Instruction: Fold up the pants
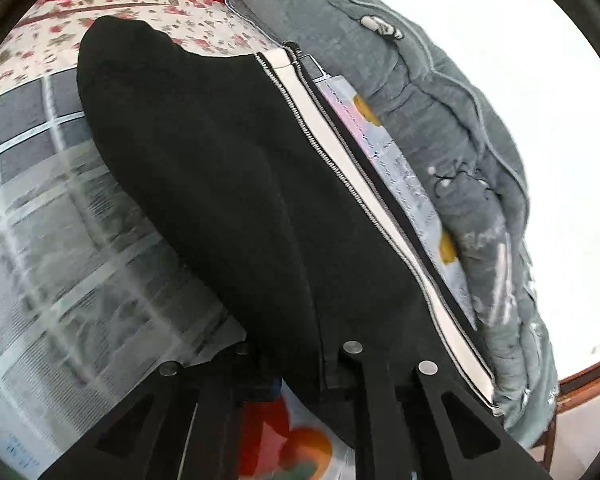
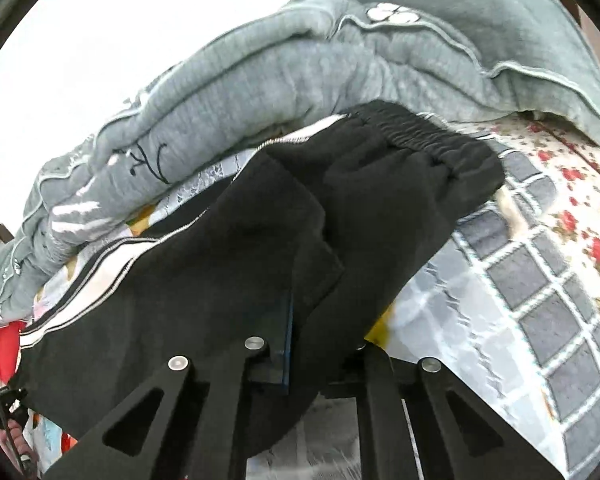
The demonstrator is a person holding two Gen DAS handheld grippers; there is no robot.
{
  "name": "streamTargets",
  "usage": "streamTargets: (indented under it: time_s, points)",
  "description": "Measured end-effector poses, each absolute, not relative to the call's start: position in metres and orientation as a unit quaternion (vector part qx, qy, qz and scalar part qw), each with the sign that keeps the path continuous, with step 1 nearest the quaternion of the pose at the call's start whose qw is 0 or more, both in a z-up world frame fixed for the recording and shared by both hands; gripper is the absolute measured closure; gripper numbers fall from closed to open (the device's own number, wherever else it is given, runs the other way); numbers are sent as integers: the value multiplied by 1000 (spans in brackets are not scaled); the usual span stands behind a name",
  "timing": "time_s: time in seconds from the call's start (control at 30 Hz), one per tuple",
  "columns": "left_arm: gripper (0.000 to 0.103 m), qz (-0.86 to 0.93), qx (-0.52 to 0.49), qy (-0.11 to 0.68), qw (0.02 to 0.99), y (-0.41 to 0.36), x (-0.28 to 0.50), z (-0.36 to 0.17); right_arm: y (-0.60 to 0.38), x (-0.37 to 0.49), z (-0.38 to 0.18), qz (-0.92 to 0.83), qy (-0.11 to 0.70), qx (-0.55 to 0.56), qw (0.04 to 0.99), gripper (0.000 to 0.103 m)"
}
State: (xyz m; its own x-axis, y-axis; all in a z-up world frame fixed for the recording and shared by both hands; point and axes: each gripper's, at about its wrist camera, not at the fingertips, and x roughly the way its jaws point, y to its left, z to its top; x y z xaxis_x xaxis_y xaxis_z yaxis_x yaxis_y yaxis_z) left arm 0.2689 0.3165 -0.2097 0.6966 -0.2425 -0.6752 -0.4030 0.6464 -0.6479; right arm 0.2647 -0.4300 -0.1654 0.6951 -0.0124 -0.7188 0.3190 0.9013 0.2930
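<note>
The left gripper (image 1: pixel 300 376) points forward along the bed, clenched on the hem of the black pants (image 1: pixel 228 184). The right gripper (image 2: pixel 304 356) is tilted and grips bunched pant fabric. The pants stretch across the checked bedsheet (image 1: pixel 40 208), beside a grey quilt (image 2: pixel 260 92) at the far edge.

One pair of pants (image 1: pixel 220 184), one grey quilt (image 1: pixel 440 128), one checked sheet (image 1: pixel 40 208).

black track pants (image 1: pixel 228 184) with white side stripe (elastic waistband bunched) lie stretched across the bed, partly folded.
</note>
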Motion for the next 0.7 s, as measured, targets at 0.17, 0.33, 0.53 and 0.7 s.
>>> streamTargets:
  time_s: [0.17, 0.33, 0.53, 0.7]
  points:
    - [91, 41, -378, 386, 840, 306, 236, -194, -432, 222, -152, -87, 356, 186, 912, 96]
    - [91, 34, -327, 391, 860, 295, 195, -175, -432, 170, -138, -86, 342, 168, 920, 97]
    - [91, 10, -311, 400, 862, 290, 135, -173, -442, 92, -134, -85, 333, 168, 924, 97]
    - [84, 17, -281, 409, 868, 281, 109, -180, -451, 45, -155, -81, 368, 157, 913, 92]
